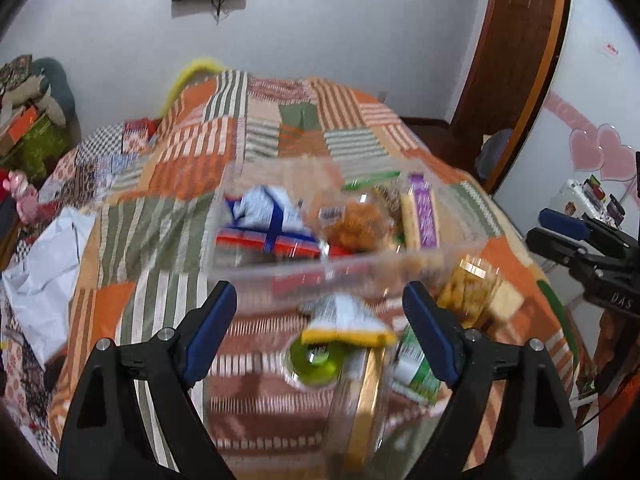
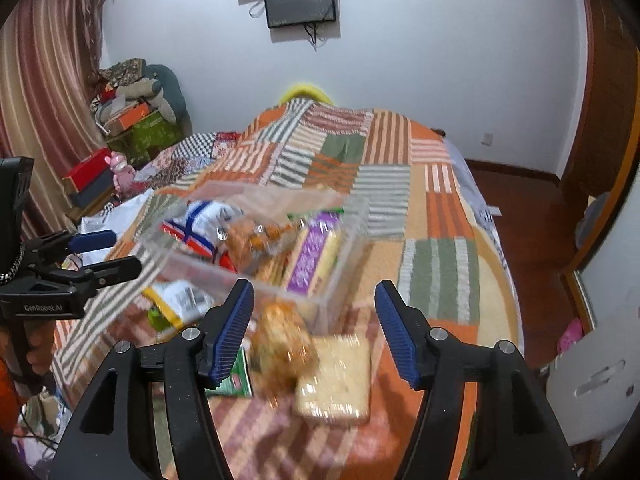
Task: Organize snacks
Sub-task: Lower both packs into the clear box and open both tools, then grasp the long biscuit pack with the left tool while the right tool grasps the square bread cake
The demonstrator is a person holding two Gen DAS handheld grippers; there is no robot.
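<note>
We are in a home bedroom: a bed (image 2: 440, 208) under a striped patchwork blanket (image 1: 256, 136), a wall-mounted screen (image 2: 300, 2) on the far wall, a striped curtain (image 2: 44, 92) at left, and a wooden door (image 1: 516, 40) at right.

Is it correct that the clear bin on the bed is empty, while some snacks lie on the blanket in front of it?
Not quite: the clear bin already holds several snacks, as the right wrist view shows. The rest stands: more snacks lie on the blanket in front of it.
</note>
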